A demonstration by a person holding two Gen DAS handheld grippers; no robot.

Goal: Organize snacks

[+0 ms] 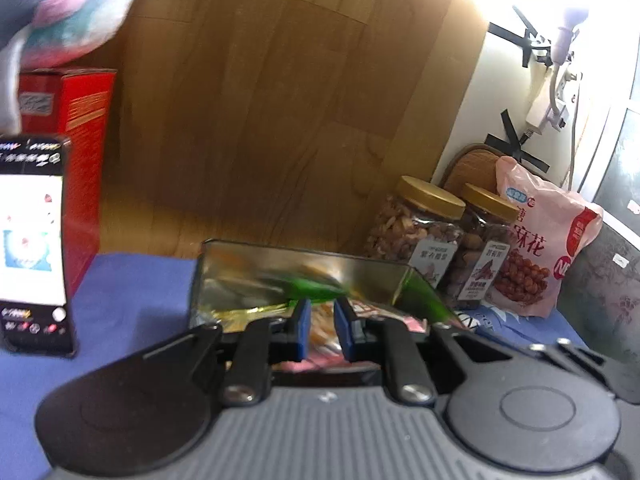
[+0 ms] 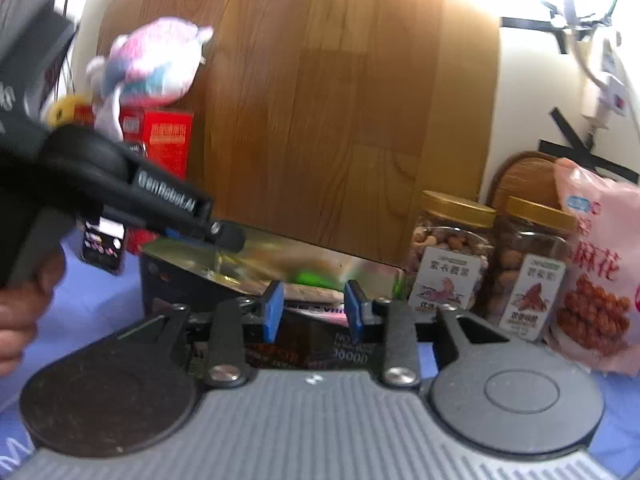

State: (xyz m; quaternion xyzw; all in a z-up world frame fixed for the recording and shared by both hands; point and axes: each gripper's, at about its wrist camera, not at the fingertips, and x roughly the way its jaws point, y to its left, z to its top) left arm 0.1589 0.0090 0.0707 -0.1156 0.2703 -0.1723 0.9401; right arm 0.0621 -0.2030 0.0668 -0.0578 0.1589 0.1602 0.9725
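Note:
An open metal tin (image 1: 224, 276) with shiny walls stands on the blue cloth and holds several snack packets. My left gripper (image 1: 323, 326) hovers over its near edge with the blue pads close together, shut. An orange packet shows in the narrow slit, but I cannot tell whether it is gripped. In the right wrist view the tin (image 2: 360, 268) lies just ahead. My right gripper (image 2: 314, 312) stands open above its dark front side, pads clear of everything. The left gripper (image 2: 228, 236), held by a hand (image 2: 24, 300), reaches over the tin's left rim.
Two gold-lidded nut jars (image 1: 420, 228) (image 1: 480, 248) and a pink snack bag (image 1: 548, 240) stand right of the tin. A red box (image 1: 76, 140), a black-and-white carton (image 1: 32, 240) and a plush toy (image 1: 60, 12) are at the left. A wooden panel (image 1: 280, 100) closes the back.

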